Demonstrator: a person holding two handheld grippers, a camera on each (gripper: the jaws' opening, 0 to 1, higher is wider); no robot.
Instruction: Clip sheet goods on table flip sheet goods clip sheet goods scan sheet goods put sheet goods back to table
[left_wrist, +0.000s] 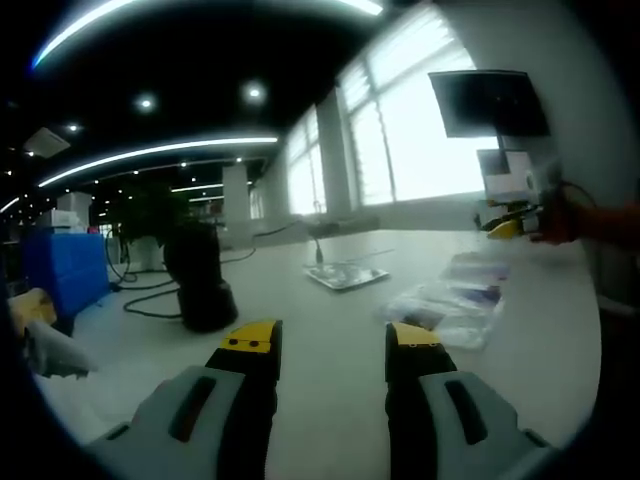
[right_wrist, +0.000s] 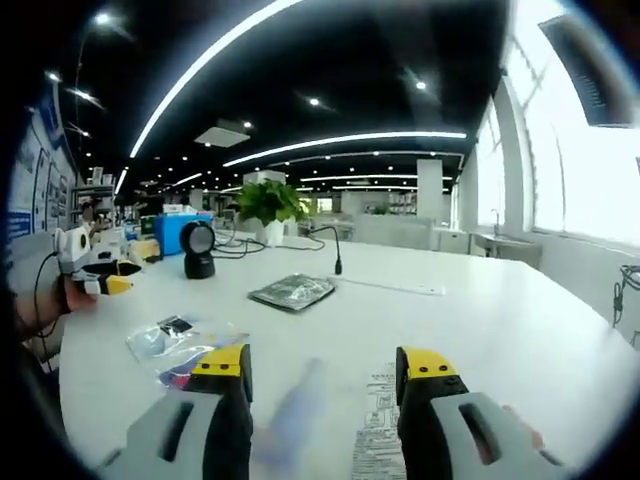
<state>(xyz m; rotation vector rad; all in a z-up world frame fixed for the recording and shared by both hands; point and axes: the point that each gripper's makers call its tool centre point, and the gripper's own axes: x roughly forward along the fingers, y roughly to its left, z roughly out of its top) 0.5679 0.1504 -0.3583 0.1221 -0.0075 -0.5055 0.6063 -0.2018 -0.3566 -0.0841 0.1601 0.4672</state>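
Two grippers, left (left_wrist: 330, 345) and right (right_wrist: 327, 370), you held gaping, empty | sheet goods (right_wrist: 178, 345) lay mid-table (right_wrist: 500, 320), just ahead-left of your right jaws | right nearer | long axis unclear.

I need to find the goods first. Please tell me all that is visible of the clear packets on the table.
The clear packets are thin, glossy plastic bags lying flat in a loose, overlapping heap on the white table. Dark and coloured contents show through. They appear again in the left gripper view. No gripper touches them; the contents are too blurred to name.
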